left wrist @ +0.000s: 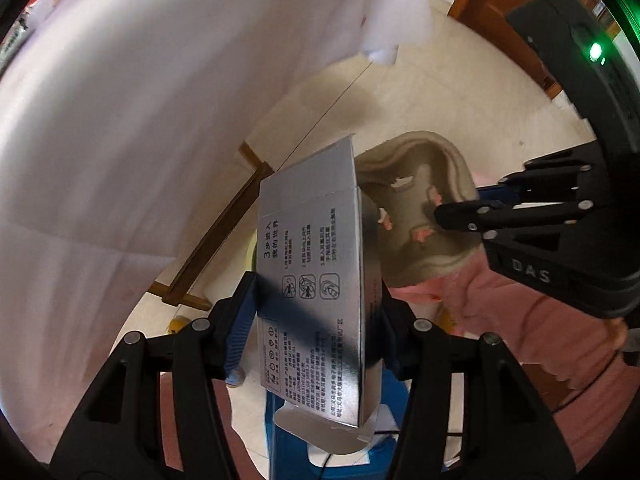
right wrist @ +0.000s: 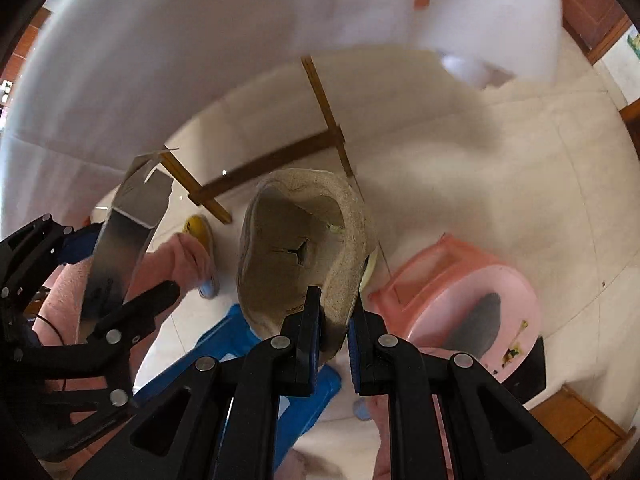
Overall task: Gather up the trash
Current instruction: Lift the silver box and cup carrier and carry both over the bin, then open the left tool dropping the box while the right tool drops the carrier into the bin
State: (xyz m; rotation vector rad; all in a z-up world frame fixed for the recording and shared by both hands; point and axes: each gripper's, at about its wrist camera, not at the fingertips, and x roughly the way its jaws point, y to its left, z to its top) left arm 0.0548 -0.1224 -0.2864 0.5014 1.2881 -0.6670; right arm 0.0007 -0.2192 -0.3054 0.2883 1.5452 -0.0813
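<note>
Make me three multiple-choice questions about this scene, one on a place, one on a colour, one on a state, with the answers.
1. Where is the pink bin?
A. on the floor
B. on a table
C. in a gripper

2. What colour is the printed box?
A. red
B. silver
C. green

3. How is the beige tray held?
A. lying loose
B. balanced on the box
C. pinched at its rim by the right gripper

Answers: A, it stands on the floor tiles; B, its faces are shiny silver; C, the fingers close on its rim.
</note>
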